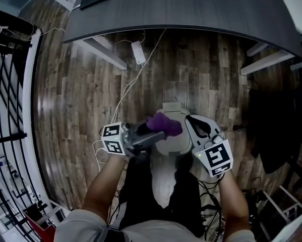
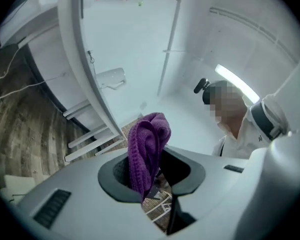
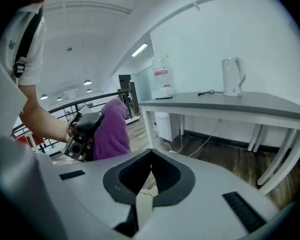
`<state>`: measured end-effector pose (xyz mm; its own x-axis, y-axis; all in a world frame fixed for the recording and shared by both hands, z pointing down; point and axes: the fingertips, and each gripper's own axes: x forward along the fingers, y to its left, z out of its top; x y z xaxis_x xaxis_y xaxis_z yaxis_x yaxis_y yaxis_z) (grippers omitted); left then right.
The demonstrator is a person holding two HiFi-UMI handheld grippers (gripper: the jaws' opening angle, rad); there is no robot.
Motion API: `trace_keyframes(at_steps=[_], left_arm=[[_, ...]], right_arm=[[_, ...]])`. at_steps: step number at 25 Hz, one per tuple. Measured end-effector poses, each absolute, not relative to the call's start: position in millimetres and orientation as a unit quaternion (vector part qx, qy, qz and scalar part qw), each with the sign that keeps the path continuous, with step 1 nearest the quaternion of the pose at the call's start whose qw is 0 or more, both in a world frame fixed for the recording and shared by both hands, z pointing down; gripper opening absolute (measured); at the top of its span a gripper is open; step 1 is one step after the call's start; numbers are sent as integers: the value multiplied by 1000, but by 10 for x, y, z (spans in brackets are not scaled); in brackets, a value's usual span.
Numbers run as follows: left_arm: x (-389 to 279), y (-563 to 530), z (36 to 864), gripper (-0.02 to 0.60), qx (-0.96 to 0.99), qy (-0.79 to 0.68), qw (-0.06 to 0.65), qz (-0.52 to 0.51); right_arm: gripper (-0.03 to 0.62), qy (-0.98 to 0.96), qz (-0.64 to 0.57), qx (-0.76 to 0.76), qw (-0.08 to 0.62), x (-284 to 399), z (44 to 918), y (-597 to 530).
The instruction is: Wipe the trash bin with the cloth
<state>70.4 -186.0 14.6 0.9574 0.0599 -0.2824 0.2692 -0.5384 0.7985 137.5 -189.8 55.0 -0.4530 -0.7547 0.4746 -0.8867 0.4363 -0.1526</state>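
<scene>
**A:** Where is the cloth?
**B:** The purple cloth (image 2: 147, 149) is bunched in the left gripper (image 1: 156, 131). The jaws stand partway apart, pinching the fabric, and a fold sticks up above them.
**A:** And the trash bin?
**B:** The pale trash bin (image 1: 172, 141) stands on the wooden floor (image 1: 75, 110), below and between the two grippers. The cloth is held up over it.
**A:** What about the other claw?
**B:** The right gripper (image 3: 150, 176) has its jaws closed together with nothing between them, just right of the cloth.
**A:** And around them?
**B:** A grey desk (image 1: 191, 9) stands ahead with a white kettle (image 3: 233, 76) on it. A black railing (image 1: 4, 84) runs along the left.
</scene>
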Motion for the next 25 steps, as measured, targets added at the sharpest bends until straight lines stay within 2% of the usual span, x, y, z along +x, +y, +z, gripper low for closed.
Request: trace_keyframes(at_steps=[13,25], left_arm=[[609,-1222,-1206,101,908,-57,388,-151],[166,-695,-2159,101,904,-116,384,-149]], right_arm=[[8,-818,161,535,139,1967,-775,-1249],[8,-784,100,569,226,2404,-1635,-677]])
